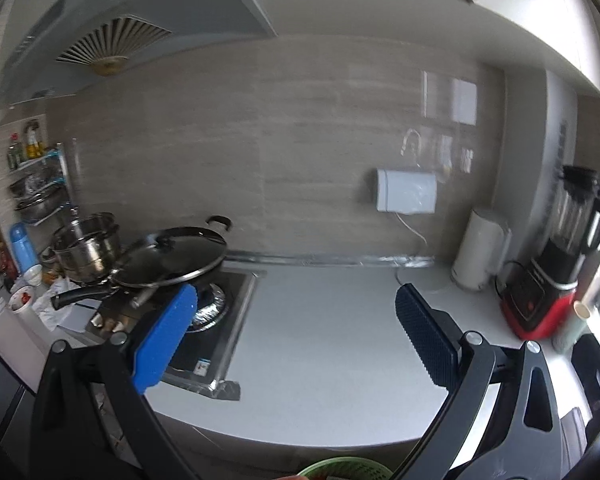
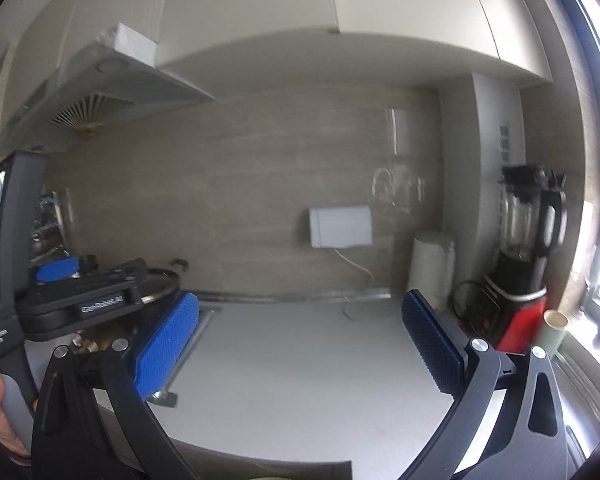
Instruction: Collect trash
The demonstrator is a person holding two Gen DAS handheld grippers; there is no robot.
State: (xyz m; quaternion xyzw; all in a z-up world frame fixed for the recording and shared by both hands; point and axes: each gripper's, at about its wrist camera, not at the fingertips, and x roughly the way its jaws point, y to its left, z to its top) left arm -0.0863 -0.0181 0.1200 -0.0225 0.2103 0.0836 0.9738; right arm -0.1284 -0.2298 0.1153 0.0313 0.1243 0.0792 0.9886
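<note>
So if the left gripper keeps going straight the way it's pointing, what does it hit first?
Probably the bare white countertop. The left gripper is open and empty, aimed between the stove and the white canister; beyond lies the tiled wall. Depth is uncertain.

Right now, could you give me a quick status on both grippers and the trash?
Left gripper open, empty. Right gripper open, empty. No trash held; crumpled paper left of stove.

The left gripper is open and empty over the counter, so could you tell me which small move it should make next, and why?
Probably swing the left gripper left toward the crumpled white paper beside the stove. Its jaws are wide open and empty, the countertop beneath it is bare, and the only trash-like clutter in view lies at that far left end, near the cup with red scraps.
</note>
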